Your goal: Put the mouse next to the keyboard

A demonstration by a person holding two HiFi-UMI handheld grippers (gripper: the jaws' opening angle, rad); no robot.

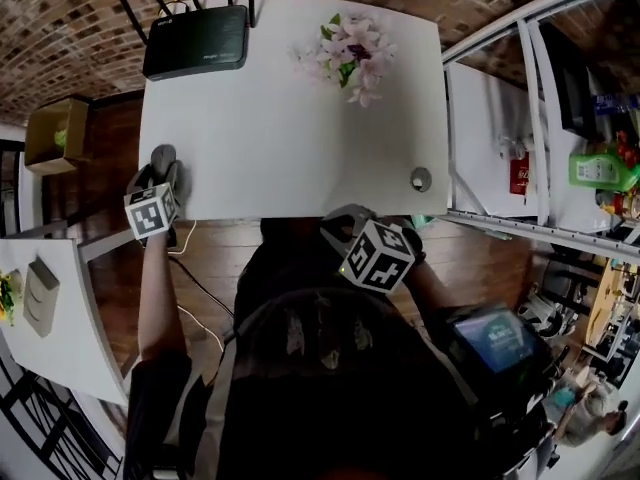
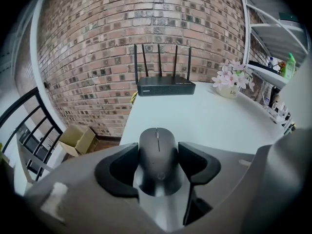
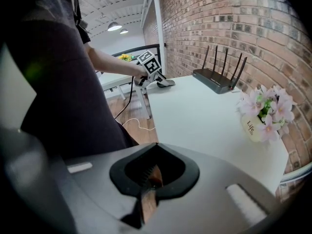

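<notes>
A dark grey mouse (image 2: 157,174) sits between the jaws of my left gripper (image 2: 157,145), which is shut on it. In the head view this gripper (image 1: 160,176) holds the mouse (image 1: 163,154) over the front left corner of the white table (image 1: 280,158). The right gripper view also catches the left gripper (image 3: 150,76) and the mouse (image 3: 165,83) at that far corner. My right gripper (image 3: 155,145) is shut with nothing in it, and hangs off the table's front edge near the person's body (image 1: 340,218). No keyboard is in view.
A black router (image 1: 196,40) with antennas stands at the table's back left. A pot of pink flowers (image 1: 352,53) is at the back middle. A small round grey object (image 1: 421,178) lies near the front right corner. A cardboard box (image 1: 58,133) sits on the floor to the left.
</notes>
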